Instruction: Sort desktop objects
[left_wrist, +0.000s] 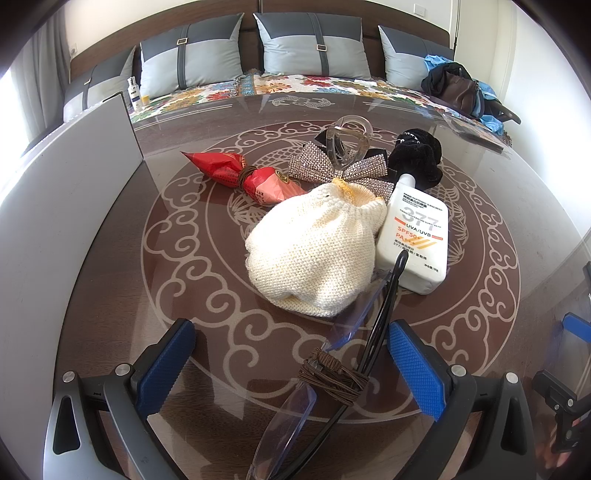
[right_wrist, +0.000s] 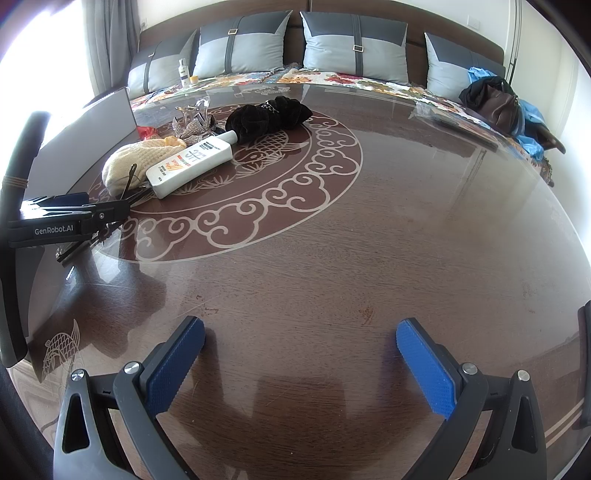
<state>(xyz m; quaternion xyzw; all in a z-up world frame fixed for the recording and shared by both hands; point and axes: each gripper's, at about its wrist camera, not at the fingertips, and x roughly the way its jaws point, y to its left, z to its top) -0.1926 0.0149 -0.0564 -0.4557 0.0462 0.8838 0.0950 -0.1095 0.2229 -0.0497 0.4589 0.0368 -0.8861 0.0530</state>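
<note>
Glasses (left_wrist: 332, 373) sit between the left hand-held gripper's (left_wrist: 291, 365) spread pads, only its camera catches them; right hand-held gripper (right_wrist: 301, 363) gapes over bare bench (right_wrist: 332, 258).

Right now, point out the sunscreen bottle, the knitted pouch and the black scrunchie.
sunscreen bottle (left_wrist: 413, 240): left wrist view, on its printed front label.
knitted pouch (left_wrist: 314, 251): left wrist view, middle of its cream body.
black scrunchie (right_wrist: 269, 114): right wrist view, middle of the velvet folds.

Left wrist view: low and close over the cluttered table (left_wrist: 110, 295), facing the cushioned bench. Right wrist view: farther right, same heading (sunscreen bottle (right_wrist: 190, 162) and knitted pouch (right_wrist: 129, 162) shared, seen sidelong).
</note>
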